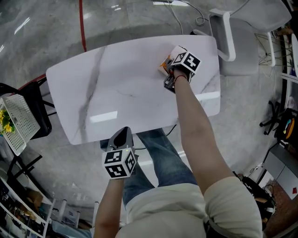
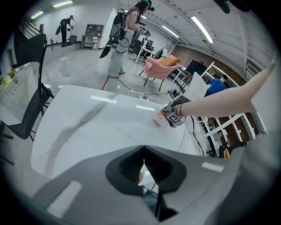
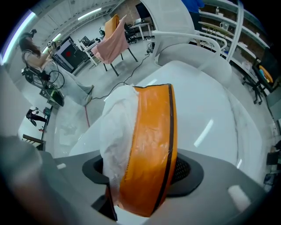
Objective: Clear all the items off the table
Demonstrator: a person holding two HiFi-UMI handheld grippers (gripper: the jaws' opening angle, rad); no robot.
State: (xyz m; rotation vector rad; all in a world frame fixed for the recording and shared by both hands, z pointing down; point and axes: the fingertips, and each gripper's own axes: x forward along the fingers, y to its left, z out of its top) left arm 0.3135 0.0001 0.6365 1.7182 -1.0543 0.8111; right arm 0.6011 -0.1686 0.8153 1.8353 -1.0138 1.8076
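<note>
An orange and white packet [image 1: 163,63] lies at the far right of the white marble table [image 1: 116,93]. My right gripper [image 1: 166,69] is shut on the packet [image 3: 145,140], which stands on edge and fills the gap between both jaws in the right gripper view. My left gripper [image 1: 123,132] is shut and holds nothing. It hovers at the table's near edge, above the person's lap. In the left gripper view its jaws [image 2: 143,151] meet, and the packet [image 2: 160,117] shows far across the table beside the right gripper [image 2: 169,115].
A white chair [image 1: 233,37] stands just past the table's far right corner. At the left is a black chair [image 1: 39,111] with a white perforated basket [image 1: 18,121] and yellow flowers [image 1: 5,122]. Cables [image 1: 186,14] and a red line [image 1: 82,23] run over the floor.
</note>
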